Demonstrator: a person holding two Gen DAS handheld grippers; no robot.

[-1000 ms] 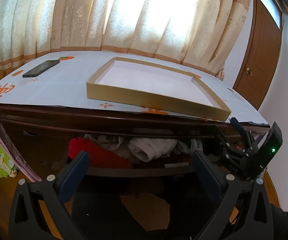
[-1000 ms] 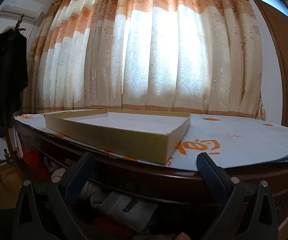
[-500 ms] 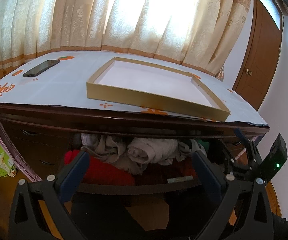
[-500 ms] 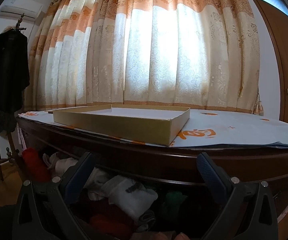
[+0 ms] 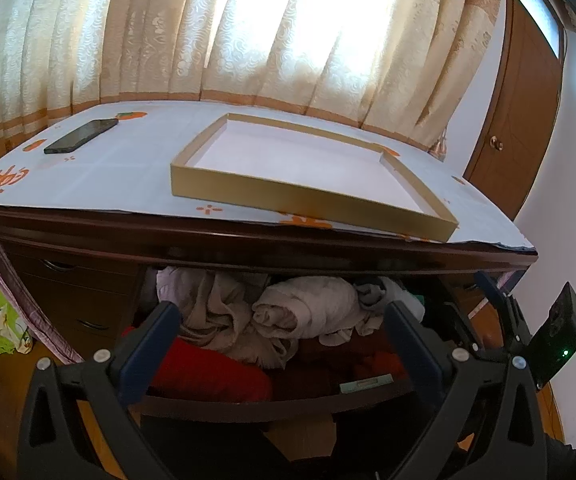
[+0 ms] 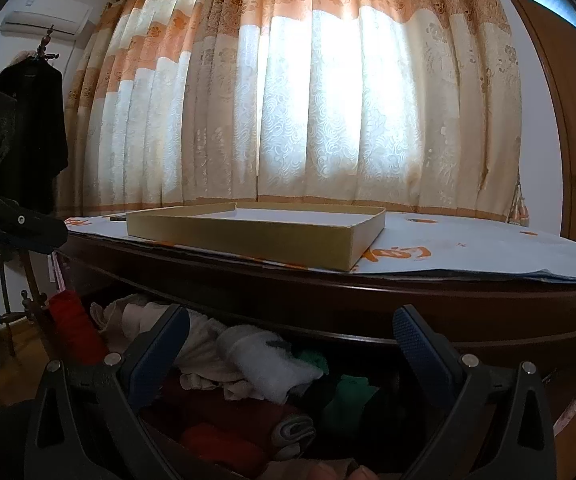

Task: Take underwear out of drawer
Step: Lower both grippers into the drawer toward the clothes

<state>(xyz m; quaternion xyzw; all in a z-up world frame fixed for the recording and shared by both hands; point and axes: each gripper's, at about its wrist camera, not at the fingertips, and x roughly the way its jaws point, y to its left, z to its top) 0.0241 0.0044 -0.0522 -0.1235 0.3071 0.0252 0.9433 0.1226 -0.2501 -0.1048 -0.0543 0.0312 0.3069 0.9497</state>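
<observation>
Left wrist view: your left gripper (image 5: pixel 279 320) and right gripper (image 6: pixel 288 332), both spread empty, hover before the open drawer (image 5: pixel 271 402), ready for the underwear (image 5: pixel 308 312).

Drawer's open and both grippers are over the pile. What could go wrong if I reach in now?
The clothes in the drawer are tangled: closing the left gripper on the beige bundle may drag neighbouring garments out too. The tabletop edge overhangs the drawer's back, so lifting straight up could strike it. The right gripper hovers close by; both reaching in risks collision.
</observation>
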